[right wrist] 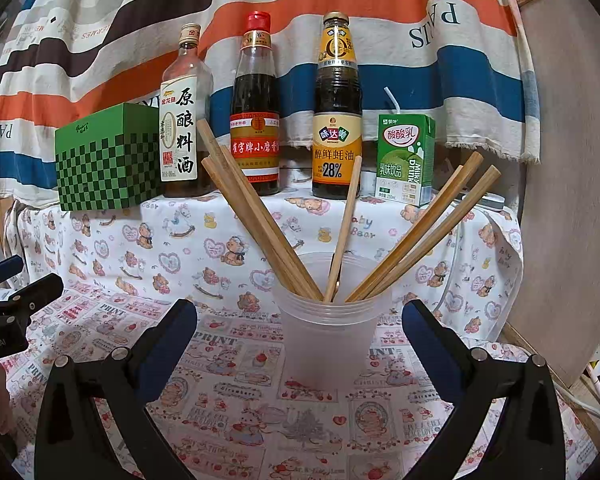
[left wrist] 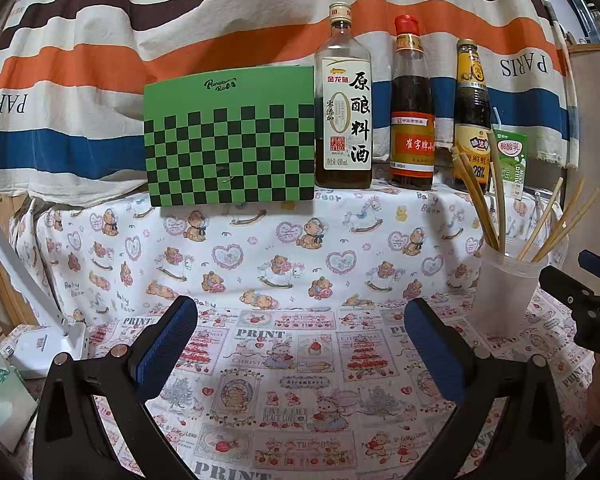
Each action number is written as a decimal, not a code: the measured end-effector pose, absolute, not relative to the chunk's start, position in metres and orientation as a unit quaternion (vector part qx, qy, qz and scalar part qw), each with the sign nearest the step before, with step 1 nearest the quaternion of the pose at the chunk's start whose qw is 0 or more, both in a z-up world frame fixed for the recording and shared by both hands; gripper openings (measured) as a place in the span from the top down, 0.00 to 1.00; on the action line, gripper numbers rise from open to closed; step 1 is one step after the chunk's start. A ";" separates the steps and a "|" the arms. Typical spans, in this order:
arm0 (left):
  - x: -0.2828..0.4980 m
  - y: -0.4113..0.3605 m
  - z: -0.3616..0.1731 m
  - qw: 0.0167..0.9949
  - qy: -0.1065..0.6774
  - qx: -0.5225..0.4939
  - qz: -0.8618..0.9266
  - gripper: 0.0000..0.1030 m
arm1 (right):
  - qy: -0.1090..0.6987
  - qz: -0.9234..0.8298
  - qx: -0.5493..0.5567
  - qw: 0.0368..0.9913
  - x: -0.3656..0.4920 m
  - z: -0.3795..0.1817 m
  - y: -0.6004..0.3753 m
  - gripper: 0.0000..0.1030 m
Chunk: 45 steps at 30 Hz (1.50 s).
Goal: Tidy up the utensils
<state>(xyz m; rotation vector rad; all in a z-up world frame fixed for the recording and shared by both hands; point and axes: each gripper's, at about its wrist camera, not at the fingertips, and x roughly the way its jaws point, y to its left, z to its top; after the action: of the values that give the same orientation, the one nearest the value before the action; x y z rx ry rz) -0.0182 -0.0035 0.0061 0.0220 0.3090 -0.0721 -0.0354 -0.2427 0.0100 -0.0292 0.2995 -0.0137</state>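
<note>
A translucent plastic cup [right wrist: 327, 332] stands on the patterned tablecloth and holds several wooden chopsticks [right wrist: 260, 216] that fan out left and right. My right gripper [right wrist: 300, 344] is open, with the cup standing between and just beyond its fingertips, not touched. In the left wrist view the cup [left wrist: 502, 296] with chopsticks [left wrist: 476, 200] is at the right. My left gripper [left wrist: 300, 340] is open and empty over bare cloth, left of the cup. The right gripper's body shows at the left view's right edge [left wrist: 588, 300].
At the back stand a green checkered box [left wrist: 230, 140], a cooking wine bottle [left wrist: 344, 112], a red-capped bottle [left wrist: 412, 120], an oyster sauce bottle [left wrist: 471, 120] and a green milk carton [right wrist: 406, 160]. A white lamp base [left wrist: 48, 344] is at the left. A wooden board [right wrist: 568, 160] stands at the right.
</note>
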 end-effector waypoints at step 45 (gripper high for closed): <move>-0.019 -0.005 0.005 0.988 0.153 0.011 -0.034 0.00 | 0.150 -0.014 -0.013 0.988 -0.035 0.010 -0.244 0.00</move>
<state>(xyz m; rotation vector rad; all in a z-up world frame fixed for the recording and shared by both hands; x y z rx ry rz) -0.0189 -0.0052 0.0052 0.0230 0.3066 -0.0693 -0.0353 -0.2438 0.0100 -0.0257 0.3018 -0.0287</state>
